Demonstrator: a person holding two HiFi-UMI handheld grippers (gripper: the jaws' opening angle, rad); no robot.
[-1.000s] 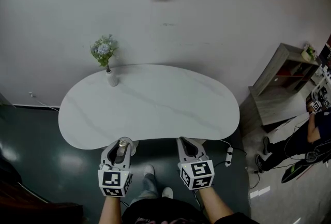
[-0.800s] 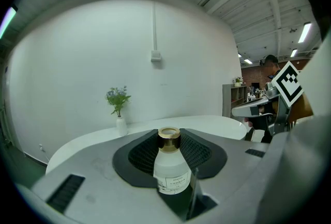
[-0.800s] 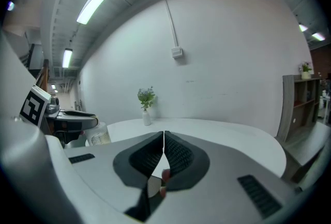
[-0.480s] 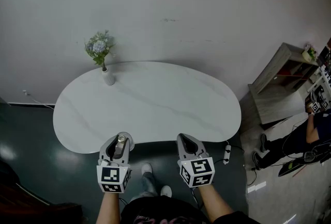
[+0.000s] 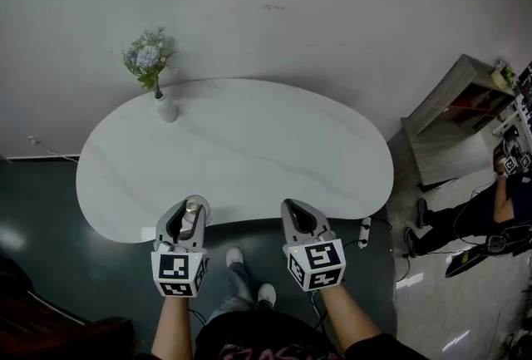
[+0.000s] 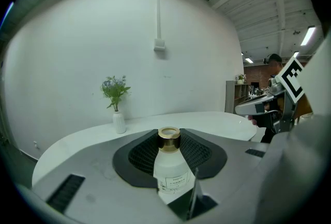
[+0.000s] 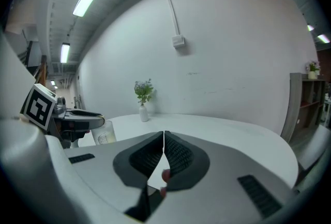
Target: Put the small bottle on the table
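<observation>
The left hand-held gripper [image 5: 194, 205] pinches the small bottle [image 6: 169, 168] upright, just over the near edge of the tabletop [image 5: 249, 150]. The right hand-held gripper [image 5: 293, 209] is pressed together and empty. It is best, I think, to carry the bottle further in, lower it until its base sits flat, then loosen slowly.

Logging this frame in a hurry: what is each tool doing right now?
Left tool: closed on the small bottle.
Right tool: closed, nothing between its jaws.
</observation>
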